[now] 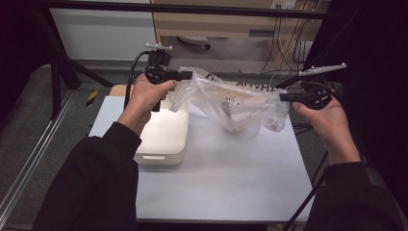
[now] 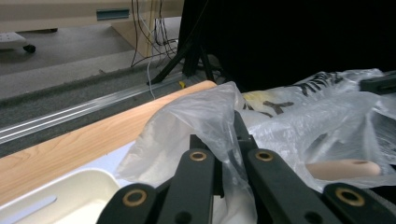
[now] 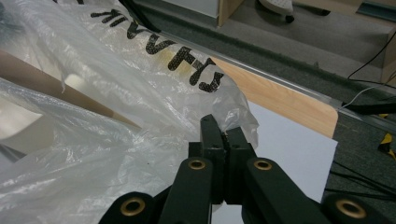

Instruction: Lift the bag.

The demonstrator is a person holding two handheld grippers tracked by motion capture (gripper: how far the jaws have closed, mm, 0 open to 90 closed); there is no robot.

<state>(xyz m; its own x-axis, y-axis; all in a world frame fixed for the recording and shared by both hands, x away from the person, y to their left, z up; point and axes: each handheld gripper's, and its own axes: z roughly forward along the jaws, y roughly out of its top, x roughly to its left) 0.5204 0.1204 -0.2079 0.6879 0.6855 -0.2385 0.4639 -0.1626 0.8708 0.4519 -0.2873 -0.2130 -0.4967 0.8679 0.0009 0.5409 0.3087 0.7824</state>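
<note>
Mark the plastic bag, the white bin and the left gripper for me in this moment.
plastic bag point(image 1: 240, 103): high view, on the crinkled middle of the film.
white bin point(image 1: 163, 139): high view, on its pale top surface.
left gripper point(image 2: 233, 140): left gripper view, between its fingertips, pinching the bag's edge.

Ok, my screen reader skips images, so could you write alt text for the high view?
A person holds a clear plastic bag stretched above a white table, the left gripper and right gripper each clamped on an edge. A cream bin sits below the left hand.
</note>
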